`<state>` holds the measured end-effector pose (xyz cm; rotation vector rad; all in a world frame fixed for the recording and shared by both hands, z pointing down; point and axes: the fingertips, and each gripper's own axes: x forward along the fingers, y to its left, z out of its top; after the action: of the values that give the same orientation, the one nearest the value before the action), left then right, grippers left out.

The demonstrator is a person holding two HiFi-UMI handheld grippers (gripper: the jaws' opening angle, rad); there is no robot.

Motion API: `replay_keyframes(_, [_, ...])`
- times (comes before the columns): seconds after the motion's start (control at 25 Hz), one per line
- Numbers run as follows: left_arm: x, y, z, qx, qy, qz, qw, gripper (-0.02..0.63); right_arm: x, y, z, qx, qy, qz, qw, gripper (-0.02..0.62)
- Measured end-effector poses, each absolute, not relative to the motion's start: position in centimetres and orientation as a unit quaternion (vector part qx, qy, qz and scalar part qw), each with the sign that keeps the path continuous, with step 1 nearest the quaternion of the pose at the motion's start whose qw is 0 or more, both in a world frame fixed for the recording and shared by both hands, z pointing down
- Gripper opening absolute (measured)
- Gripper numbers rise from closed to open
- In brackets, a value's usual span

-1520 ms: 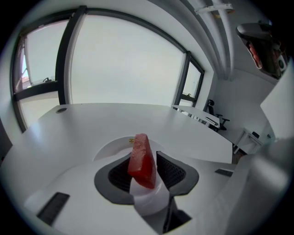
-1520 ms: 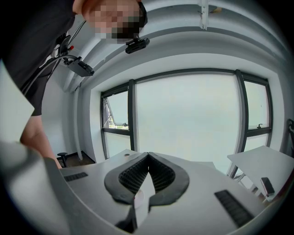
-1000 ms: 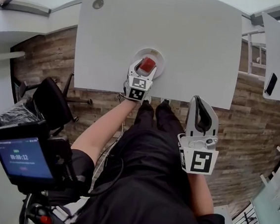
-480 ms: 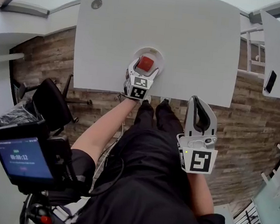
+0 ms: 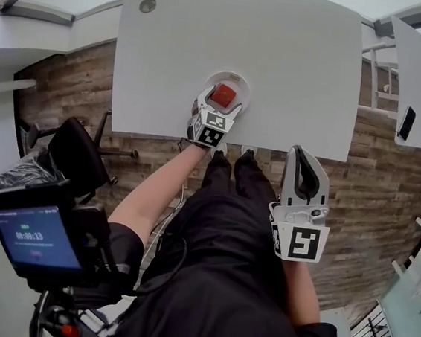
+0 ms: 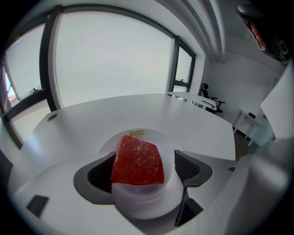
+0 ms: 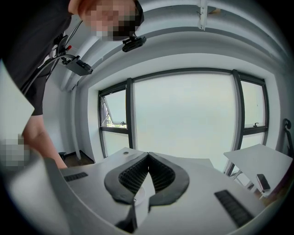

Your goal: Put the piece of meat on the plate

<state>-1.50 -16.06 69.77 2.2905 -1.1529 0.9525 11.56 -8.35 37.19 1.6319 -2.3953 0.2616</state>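
One piece of meat (image 6: 138, 160) lies on the plate (image 6: 158, 137) — inside the left claw (image 6: 143, 169), jaws wide.

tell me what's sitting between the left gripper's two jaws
The piece of meat, lying on the white plate, sits between the open jaws of the left gripper. The left gripper view shows it plainly.
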Motion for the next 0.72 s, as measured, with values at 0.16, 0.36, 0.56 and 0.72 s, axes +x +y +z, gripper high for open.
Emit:
replay_keyframes(0.16, [-0.53,-16.13,69.43,0.83,-0.393,0.357,0.174,0.383,10.9,-8.24,37.27,0.55,-0.822,0.091,0.114,0.005])
replay_keyframes(0.36, [-0.53,-15.92,69.6,0.828,-0.394,0.353,0.184,0.383,10.54,-8.32,37.24,0.547,-0.825,0.091,0.111,0.005])
replay_keyframes(0.56, [-0.82,-15.86,69.29,0.828,-0.405,0.337,0.19,0.383,10.71,-8.3,37.4,0.549,-0.823,0.095,0.112,0.005])
replay_keyframes(0.72, [-0.79,-15.89,69.06,0.828,-0.41,0.326,0.198,0.383,10.62,-8.35,37.55,0.546,-0.825,0.097,0.111,0.005])
